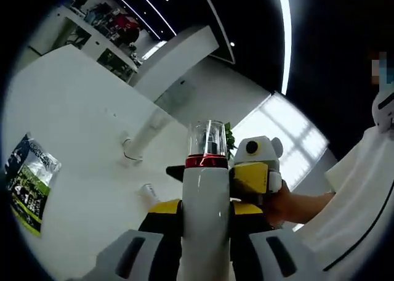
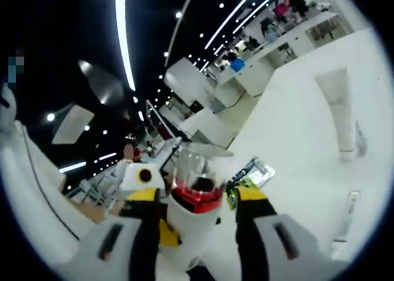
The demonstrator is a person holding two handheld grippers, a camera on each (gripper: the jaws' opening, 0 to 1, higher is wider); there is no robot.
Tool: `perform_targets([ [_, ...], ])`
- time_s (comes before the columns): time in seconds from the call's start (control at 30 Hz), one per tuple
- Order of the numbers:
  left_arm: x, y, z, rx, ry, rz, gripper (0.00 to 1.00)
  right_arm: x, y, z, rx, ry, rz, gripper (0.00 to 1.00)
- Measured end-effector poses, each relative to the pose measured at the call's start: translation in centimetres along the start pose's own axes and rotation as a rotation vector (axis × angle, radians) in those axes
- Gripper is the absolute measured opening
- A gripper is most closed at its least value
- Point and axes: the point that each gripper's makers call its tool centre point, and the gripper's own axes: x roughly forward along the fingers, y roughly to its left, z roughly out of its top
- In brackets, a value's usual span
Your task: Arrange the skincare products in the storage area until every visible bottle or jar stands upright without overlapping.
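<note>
sachet (image 1: 28, 182): far left on my white bench (image 1: 80, 114)
left hand-held gripper (image 1: 205, 232): I clamp the white bottle (image 1: 205, 213), clear cap, red band, raised
right hand-held gripper (image 2: 197, 213): jaws flank the same bottle, grip unclear
tube (image 2: 337, 111): far right on bench

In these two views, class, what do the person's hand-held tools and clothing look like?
Each tool has pale grey jaws with dark slots and yellow-and-black parts behind. The other tool is yellow, topped by a white box with a round lens. The sleeve is white with a thin dark line.
</note>
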Motion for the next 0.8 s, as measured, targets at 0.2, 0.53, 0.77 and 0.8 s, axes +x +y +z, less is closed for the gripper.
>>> perform_targets([
  [0.2,-0.5,0.2,0.0,-0.001,0.005,0.011,0.27,0.9,0.5,-0.2,0.006,0.007,0.024,0.42],
  [0.53,-1.6,0.4,0.0,0.014,0.005,0.031,0.27,2.4,1.4,-0.7,0.024,0.027,0.05,0.37],
  [0.77,-2.2,0.4,-0.1,0.04,0.014,0.036,0.27,3.1,1.9,-1.0,0.05,0.036,0.065,0.36],
  [0.8,-2.2,0.4,-0.1,0.044,0.016,0.036,0.27,3.2,2.1,-1.0,0.052,0.038,0.067,0.36],
])
